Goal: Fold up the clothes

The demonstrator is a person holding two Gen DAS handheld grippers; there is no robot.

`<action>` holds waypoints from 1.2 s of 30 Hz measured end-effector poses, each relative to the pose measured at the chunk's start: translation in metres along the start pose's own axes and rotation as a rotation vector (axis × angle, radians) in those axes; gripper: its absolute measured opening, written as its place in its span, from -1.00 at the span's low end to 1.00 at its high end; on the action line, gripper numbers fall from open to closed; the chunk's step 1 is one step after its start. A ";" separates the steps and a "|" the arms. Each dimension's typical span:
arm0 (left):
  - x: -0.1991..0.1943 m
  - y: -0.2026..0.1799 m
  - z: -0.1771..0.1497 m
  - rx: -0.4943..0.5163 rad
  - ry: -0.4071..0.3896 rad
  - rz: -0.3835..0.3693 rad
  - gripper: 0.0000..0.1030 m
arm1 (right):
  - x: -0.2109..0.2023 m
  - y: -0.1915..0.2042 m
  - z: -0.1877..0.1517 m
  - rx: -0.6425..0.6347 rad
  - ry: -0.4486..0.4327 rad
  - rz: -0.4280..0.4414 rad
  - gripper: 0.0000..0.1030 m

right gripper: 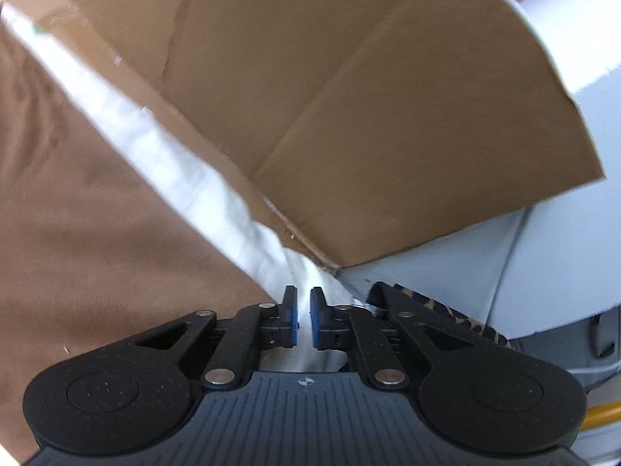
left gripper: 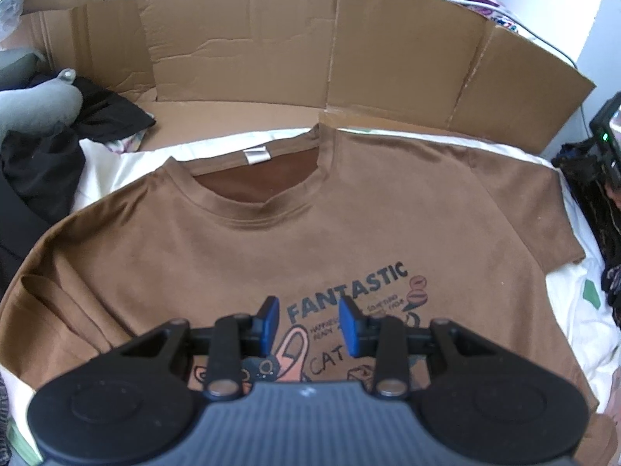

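Observation:
A brown T-shirt lies spread flat, front up, on a white sheet. Its collar with a white label points away from me, and a "FANTASTIC" cat print covers the chest. My left gripper hovers open over that print with nothing between its blue pads. In the right wrist view the shirt's brown cloth fills the left side. My right gripper sits at the shirt's edge over the white sheet. Its jaws are closed to a thin slit and hold nothing.
Cardboard panels stand as a wall behind the shirt and appear close ahead as cardboard in the right wrist view. Dark clothes and a grey stuffed shape lie at the left. Dark patterned cloth sits at the right edge.

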State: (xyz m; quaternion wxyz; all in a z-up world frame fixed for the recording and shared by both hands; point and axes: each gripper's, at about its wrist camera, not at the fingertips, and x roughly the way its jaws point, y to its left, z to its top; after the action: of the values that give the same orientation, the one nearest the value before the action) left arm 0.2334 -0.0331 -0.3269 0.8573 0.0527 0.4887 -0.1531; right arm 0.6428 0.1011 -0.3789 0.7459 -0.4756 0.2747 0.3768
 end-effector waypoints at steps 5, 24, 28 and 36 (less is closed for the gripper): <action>-0.001 0.001 0.000 -0.014 -0.006 0.000 -0.29 | -0.039 -0.010 -0.015 0.055 -0.063 0.044 -0.55; -0.006 -0.007 -0.001 -0.022 -0.013 -0.006 -0.20 | -0.131 0.029 -0.102 0.071 -0.083 0.208 -0.27; -0.003 -0.010 -0.003 -0.027 -0.003 -0.012 -0.20 | -0.120 0.050 -0.108 0.064 -0.071 0.213 -0.03; 0.000 -0.013 -0.007 -0.020 0.010 -0.014 -0.20 | -0.087 0.073 -0.110 0.058 -0.045 0.138 -0.01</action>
State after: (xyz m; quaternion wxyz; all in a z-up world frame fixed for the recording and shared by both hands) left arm 0.2232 -0.0434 -0.3297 0.8543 0.0414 0.4948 -0.1537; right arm 0.5277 -0.0071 -0.3922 0.7377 -0.4251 0.3008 0.4297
